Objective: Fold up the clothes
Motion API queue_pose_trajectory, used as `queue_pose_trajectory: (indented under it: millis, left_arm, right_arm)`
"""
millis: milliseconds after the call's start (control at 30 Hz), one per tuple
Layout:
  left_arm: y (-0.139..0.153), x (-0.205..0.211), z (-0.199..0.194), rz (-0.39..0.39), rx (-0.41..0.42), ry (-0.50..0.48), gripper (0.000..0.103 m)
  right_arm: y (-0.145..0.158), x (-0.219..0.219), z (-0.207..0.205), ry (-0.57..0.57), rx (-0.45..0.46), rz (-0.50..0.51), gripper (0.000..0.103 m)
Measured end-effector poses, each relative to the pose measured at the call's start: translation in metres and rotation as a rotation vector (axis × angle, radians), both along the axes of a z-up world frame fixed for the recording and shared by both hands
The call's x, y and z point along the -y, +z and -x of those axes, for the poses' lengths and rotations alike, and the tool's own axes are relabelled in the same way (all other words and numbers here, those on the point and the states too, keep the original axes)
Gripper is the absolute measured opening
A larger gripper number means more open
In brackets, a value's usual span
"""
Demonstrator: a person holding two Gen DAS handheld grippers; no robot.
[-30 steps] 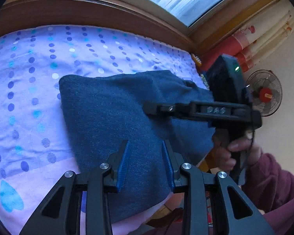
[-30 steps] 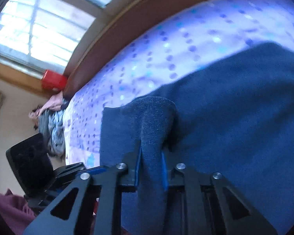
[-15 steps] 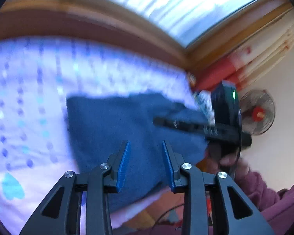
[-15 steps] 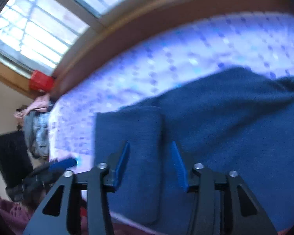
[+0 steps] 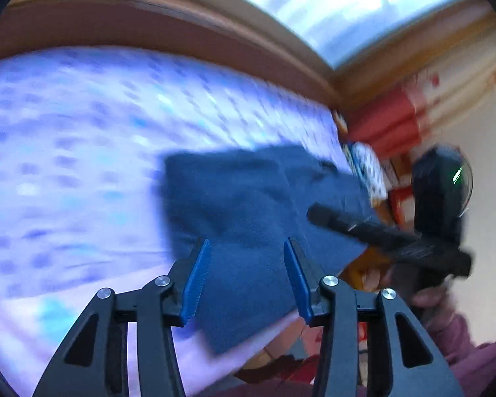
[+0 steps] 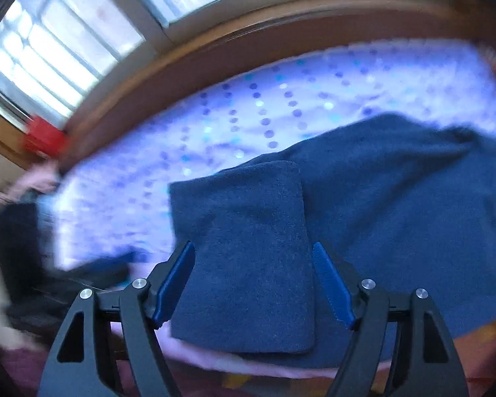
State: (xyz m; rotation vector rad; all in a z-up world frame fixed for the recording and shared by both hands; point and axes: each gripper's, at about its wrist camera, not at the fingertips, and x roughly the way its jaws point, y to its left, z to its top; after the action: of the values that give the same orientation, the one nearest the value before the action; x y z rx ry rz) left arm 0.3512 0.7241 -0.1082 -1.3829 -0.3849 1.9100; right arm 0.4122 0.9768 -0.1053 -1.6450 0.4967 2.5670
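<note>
Dark blue garment is lying at the near edge of the dotted bed sheet, one flap folded over. Right gripper jaws are opening, nothing clamped; left gripper is also standing open and empty. Risk: overhanging edge is likely dragging the fold loose

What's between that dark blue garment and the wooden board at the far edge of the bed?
Only bare dotted bedsheet lies between the blue garment and the wooden board, clearest in the right wrist view.

Garment on the bed — window behind.
</note>
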Motion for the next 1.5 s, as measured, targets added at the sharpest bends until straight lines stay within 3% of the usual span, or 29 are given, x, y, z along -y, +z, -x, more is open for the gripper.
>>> queue_pose_trajectory:
  millis: [100,200,267,367,467,667,900,1000,1133,1233,1300,1400,1500]
  left_arm:
    - [0.005,0.061,0.028,0.037,-0.013,0.093,0.046]
    - [0.002,0.121,0.058,0.05,0.006,0.165,0.046]
    - [-0.002,0.158,0.076,0.046,0.027,0.2,0.046]
    - [-0.001,0.198,0.092,0.05,0.03,0.18,0.046]
    - [-0.002,0.214,0.105,0.073,0.021,0.13,0.046]
    - [-0.009,0.221,0.124,0.029,0.079,0.088,0.046]
    - [-0.007,0.185,0.111,-0.005,0.09,0.002,0.046]
    - [-0.013,0.171,0.105,0.006,0.1,-0.036,0.046]
    - [-0.018,0.163,0.097,-0.012,0.135,-0.047,0.046]
    - [-0.016,0.163,0.092,-0.022,0.131,-0.05,0.046]
    - [-0.015,0.164,0.091,-0.036,0.13,-0.047,0.046]
    - [-0.018,0.168,0.092,-0.052,0.146,-0.038,0.046]
    - [-0.022,0.172,0.091,-0.062,0.161,-0.035,0.046]
  right_arm:
    - [0.008,0.071,0.018,0.024,0.008,-0.331,0.076]
    - [-0.02,0.153,0.049,-0.038,0.112,-0.733,0.076]
    - [-0.048,0.192,0.069,0.003,0.159,-0.879,0.076]
    - [-0.086,0.226,0.095,0.031,0.27,-0.967,0.076]
    - [-0.094,0.218,0.118,-0.074,0.317,-1.04,0.076]
    - [-0.107,0.184,0.142,-0.17,0.433,-1.13,0.082]
    - [-0.106,0.18,0.086,-0.241,0.529,-1.091,0.083]
    - [-0.106,0.172,0.086,-0.243,0.528,-1.099,0.089]
    - [-0.106,0.166,0.103,-0.196,0.518,-1.101,0.087]
    - [-0.101,0.166,0.096,-0.194,0.491,-1.014,0.061]
    - [-0.1,0.174,0.09,-0.179,0.488,-1.007,0.042]
    - [-0.107,0.19,0.091,-0.141,0.496,-1.075,0.036]
    - [-0.104,0.188,0.09,-0.157,0.463,-1.026,0.023]
